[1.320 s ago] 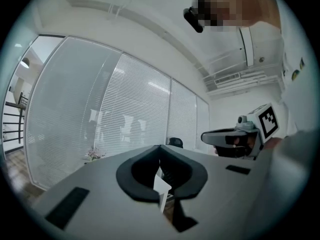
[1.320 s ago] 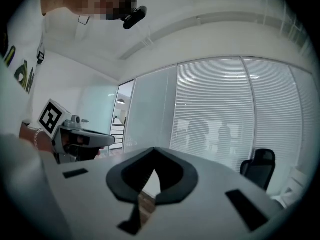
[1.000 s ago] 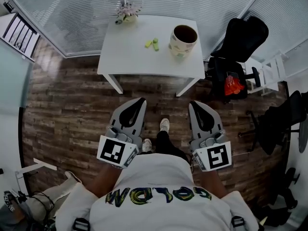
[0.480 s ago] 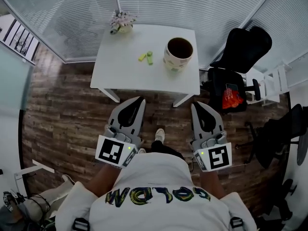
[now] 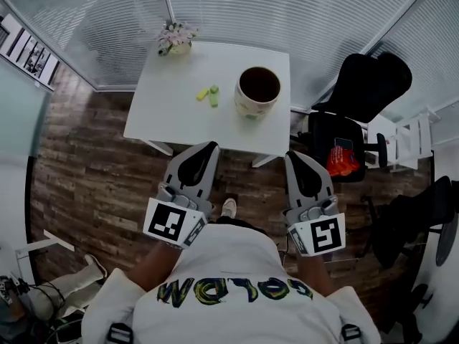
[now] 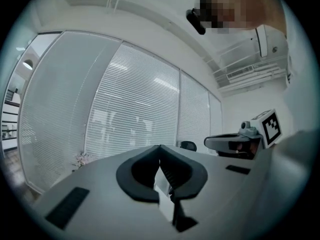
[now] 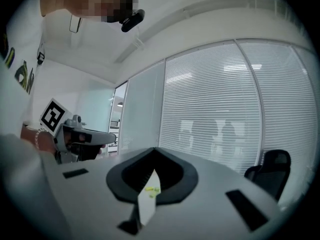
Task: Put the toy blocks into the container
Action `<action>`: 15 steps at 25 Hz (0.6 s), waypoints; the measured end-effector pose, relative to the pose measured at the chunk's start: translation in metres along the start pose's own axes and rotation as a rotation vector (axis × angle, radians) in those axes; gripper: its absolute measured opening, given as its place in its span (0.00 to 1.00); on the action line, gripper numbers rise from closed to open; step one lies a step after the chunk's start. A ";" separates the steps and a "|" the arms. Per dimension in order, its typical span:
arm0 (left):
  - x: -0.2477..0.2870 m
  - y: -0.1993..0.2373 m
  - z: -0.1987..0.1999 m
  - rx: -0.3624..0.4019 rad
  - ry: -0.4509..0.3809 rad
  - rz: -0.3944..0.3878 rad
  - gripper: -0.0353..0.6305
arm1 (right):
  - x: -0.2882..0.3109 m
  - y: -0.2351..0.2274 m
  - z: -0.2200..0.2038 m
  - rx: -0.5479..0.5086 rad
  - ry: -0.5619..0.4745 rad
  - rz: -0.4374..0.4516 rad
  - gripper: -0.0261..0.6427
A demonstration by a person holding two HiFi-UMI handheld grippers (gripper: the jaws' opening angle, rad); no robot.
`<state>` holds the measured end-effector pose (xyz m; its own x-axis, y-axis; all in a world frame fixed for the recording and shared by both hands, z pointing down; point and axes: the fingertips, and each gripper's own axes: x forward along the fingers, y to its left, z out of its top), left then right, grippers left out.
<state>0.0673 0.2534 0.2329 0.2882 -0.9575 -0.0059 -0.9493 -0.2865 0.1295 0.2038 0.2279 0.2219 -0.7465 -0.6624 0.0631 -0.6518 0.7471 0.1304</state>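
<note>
Plainly nothing is done yet: the small yellow-green toy blocks (image 5: 209, 94) lie on the white square table (image 5: 172, 117), upper centre, just left of the round cream container (image 5: 252, 107). Lower centre, the left gripper (image 5: 212, 147) and right gripper (image 5: 290, 155) are both closed, holding nothing.

Cool, even daylight enters through the slatted blinds (image 5: 301, 13) across the top of the head view. The white table (image 5: 172, 113) glows bright with only faint shadows, and the wood floor (image 5: 93, 170) is darker. Fisheye bending curves the edges. Both gripper views are round with black corners, hazy and pale. The left gripper (image 6: 159, 149) and right gripper (image 7: 153, 151) look soft, out of focus close up.
</note>
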 end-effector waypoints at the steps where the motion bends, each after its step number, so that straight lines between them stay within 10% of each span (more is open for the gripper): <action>1: 0.002 -0.001 -0.001 0.001 0.003 0.005 0.07 | 0.001 -0.003 -0.002 0.005 -0.001 0.006 0.05; 15: 0.040 0.047 -0.004 0.000 0.015 0.049 0.07 | 0.067 -0.018 -0.011 0.028 0.005 0.048 0.05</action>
<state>0.0345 0.2016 0.2428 0.2434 -0.9698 0.0154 -0.9623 -0.2395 0.1289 0.1663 0.1696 0.2346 -0.7766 -0.6257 0.0732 -0.6186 0.7794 0.0993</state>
